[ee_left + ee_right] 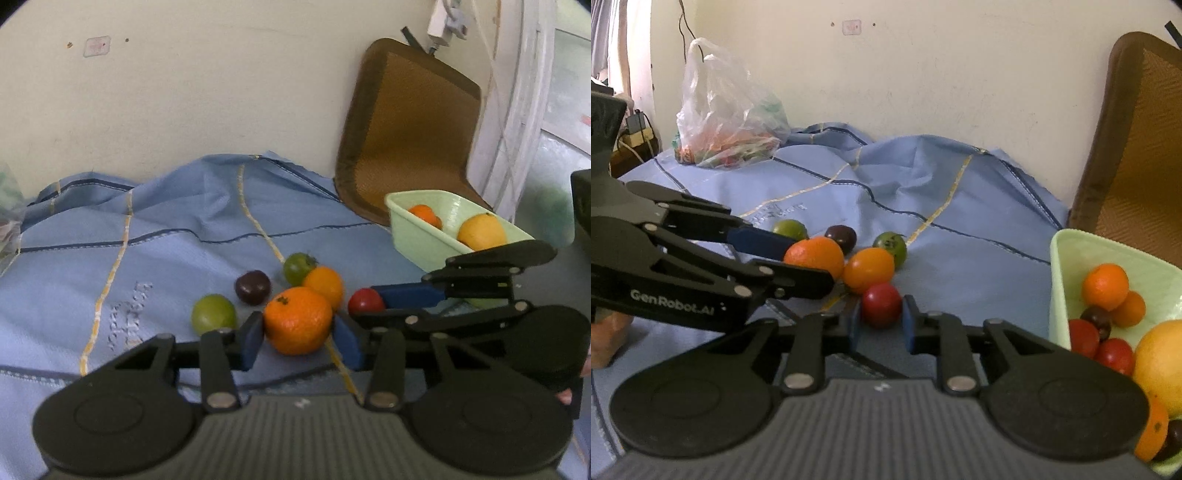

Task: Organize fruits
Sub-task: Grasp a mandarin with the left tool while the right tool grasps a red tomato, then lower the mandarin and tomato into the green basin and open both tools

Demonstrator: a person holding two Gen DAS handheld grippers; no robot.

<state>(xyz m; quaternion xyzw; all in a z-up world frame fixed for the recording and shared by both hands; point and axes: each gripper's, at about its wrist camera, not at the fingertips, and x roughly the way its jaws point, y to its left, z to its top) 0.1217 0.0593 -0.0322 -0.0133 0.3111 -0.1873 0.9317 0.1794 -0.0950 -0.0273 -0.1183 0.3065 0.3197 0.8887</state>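
Loose fruits lie on a blue cloth (pixel 110 266). My left gripper (pixel 300 338) has its blue pads against both sides of a large orange (pixel 297 320), also in the right wrist view (pixel 815 256). My right gripper (pixel 881 321) has its pads on both sides of a red tomato (pixel 881 304), also in the left wrist view (pixel 365 301). Nearby lie a smaller orange (pixel 325 286), a dark plum (pixel 253 287), a green fruit (pixel 213 313) and a green tomato (pixel 297 266). A pale green tub (pixel 1057 280) at the right holds several fruits.
A clear plastic bag (pixel 727 122) of produce sits at the back left of the cloth by the wall. A brown mat (pixel 410 125) leans on the wall behind the tub (pixel 413 240). A window frame (pixel 517 110) is at the far right.
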